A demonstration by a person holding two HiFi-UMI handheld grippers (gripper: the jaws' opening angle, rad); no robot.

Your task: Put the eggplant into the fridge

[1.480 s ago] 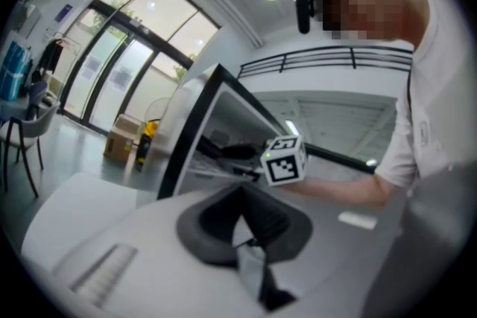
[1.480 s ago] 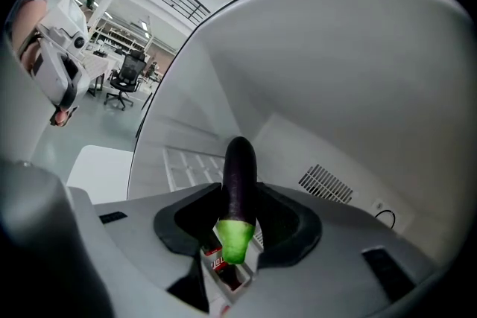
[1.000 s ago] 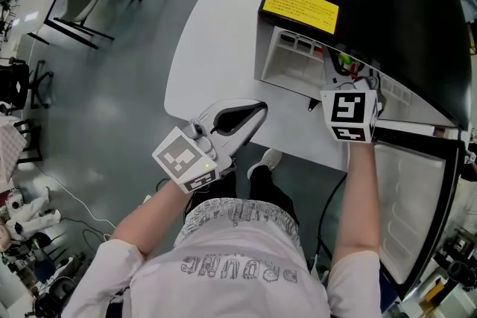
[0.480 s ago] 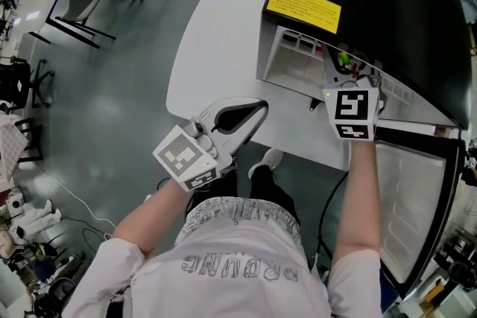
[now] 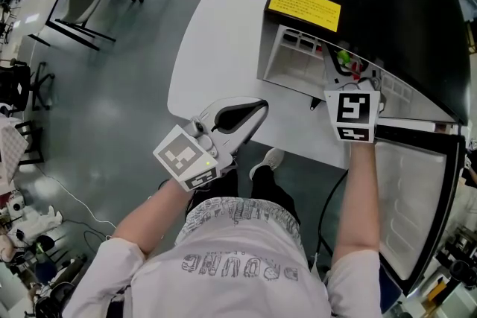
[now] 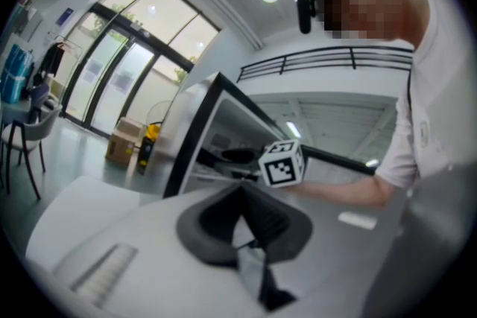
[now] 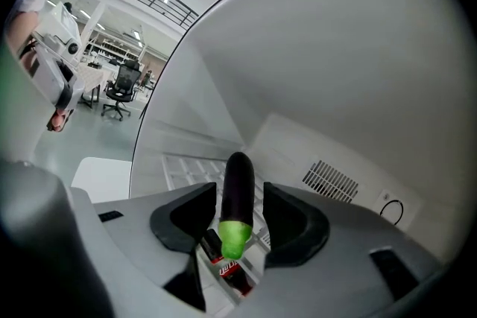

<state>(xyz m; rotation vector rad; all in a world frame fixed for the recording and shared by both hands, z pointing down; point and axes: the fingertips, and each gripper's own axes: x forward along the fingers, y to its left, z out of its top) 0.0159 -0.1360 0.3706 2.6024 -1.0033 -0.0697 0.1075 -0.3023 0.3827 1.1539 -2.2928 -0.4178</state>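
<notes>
Right gripper view: the right hand-held gripper point(image 7: 238, 195), jaws just opened, is spread around the eggplant point(image 7: 238, 186) inside the fridge point(image 7: 335, 48). The left hand-held gripper point(image 6: 241, 191) is pressed together, empty.

The eggplant point(image 7: 238, 194) lies inside the fridge point(image 5: 373, 4) standing on the table point(image 5: 216, 48).

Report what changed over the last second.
The right tool has just been opening its jaws around the eggplant, which now stands free between them inside the fridge. Both hands kept their places. The left tool stayed shut over the white table.
</notes>
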